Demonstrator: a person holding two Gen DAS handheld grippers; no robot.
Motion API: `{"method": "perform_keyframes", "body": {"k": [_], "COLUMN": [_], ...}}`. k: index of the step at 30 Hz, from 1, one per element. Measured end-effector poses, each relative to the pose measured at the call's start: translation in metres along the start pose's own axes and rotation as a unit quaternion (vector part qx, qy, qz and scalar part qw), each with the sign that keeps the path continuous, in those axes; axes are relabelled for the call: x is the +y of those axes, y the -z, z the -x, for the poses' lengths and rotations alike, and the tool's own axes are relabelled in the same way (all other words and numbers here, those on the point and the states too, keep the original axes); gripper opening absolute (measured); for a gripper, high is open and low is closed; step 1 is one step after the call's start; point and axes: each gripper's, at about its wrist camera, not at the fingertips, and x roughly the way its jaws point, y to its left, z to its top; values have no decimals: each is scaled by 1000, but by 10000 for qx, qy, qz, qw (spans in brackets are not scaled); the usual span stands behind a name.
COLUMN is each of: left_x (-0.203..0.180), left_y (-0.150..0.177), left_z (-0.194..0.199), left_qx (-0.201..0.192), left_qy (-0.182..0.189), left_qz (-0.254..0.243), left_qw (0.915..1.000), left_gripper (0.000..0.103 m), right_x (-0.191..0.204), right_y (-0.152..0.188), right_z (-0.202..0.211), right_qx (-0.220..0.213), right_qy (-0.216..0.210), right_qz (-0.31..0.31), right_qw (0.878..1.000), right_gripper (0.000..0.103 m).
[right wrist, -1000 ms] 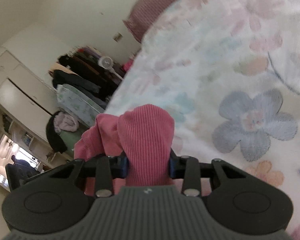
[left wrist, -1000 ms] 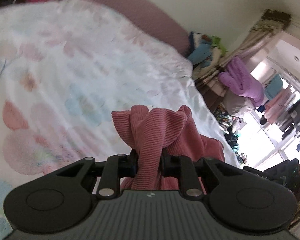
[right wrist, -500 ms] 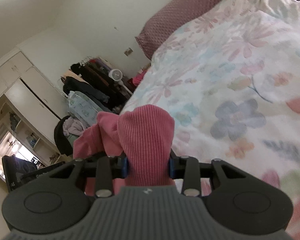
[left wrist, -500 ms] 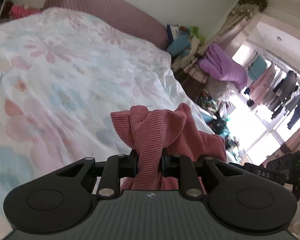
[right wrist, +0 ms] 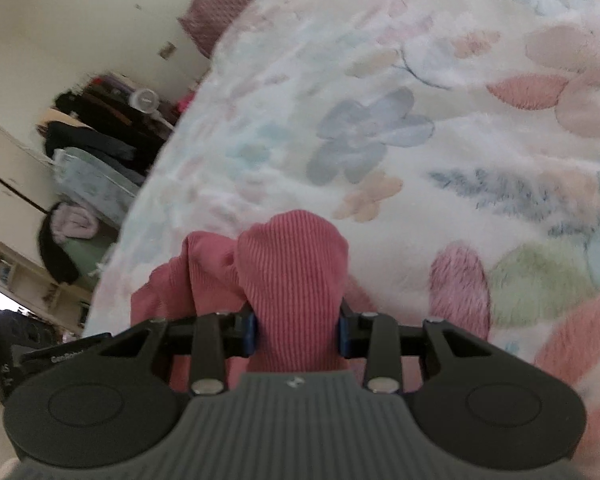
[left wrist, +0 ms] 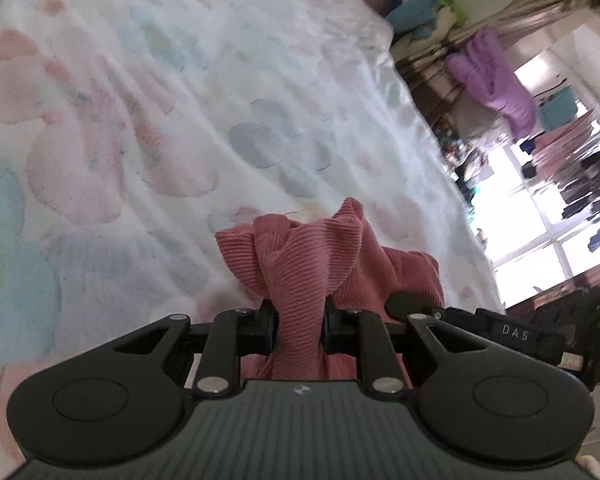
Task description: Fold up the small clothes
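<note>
A pink ribbed garment (left wrist: 307, 256) is bunched between the pads of my left gripper (left wrist: 300, 328), which is shut on it. More of that cloth hangs off to the right behind the jaws. In the right wrist view, my right gripper (right wrist: 296, 330) is shut on another bunch of the pink ribbed garment (right wrist: 292, 264), with folds trailing to the left. Both grippers point down toward a white floral bedspread (left wrist: 180, 120) (right wrist: 419, 120). The other gripper's black body (left wrist: 539, 336) shows at the right edge of the left wrist view.
A mauve pillow (right wrist: 220, 12) lies at the head of the bed. Piled clothes and a small fan (right wrist: 144, 100) stand beside the bed on one side. A purple garment (left wrist: 495, 80), curtains and a bright window (left wrist: 531, 216) are on the other.
Both grippers have sunk and tilted down toward the bedspread, which now fills more of each view. Each keeps its hold on the pink garment.
</note>
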Motion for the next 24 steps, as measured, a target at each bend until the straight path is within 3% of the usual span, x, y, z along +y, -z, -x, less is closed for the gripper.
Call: {"method": "perform_keyframes", "body": {"k": [5, 9, 13, 17, 22, 24], "left_x": [27, 46, 55, 39, 11, -10], "left_y": [-14, -13, -17, -22, -31, -29], "left_z": [-36, -44, -43, -24, 22, 46], "left_qx": [449, 565, 670, 615, 271, 39], "left_qy": [-184, -235, -219, -668, -1300, -1609], "left_qz": [2, -5, 97, -282, -890, -1242], "left_qw": [9988, 9981, 9975, 9955, 9871, 9791], "left_gripper": [26, 42, 49, 68, 68, 67], "right_x": [-25, -45, -52, -33, -7, 8], "right_y": [-18, -21, -23, -29, -42, -46], "right_z": [-43, -58, -61, -53, -21, 2], "right_qx": [370, 530, 603, 625, 436, 303], "right_qy": [97, 130, 165, 489, 1166, 1283], "right_qz": [-234, -417, -476, -1, 632, 931], "right_qw": [9990, 9976, 9969, 9968, 9902, 9869], "right_gripper": [35, 38, 44, 55, 60, 60]}}
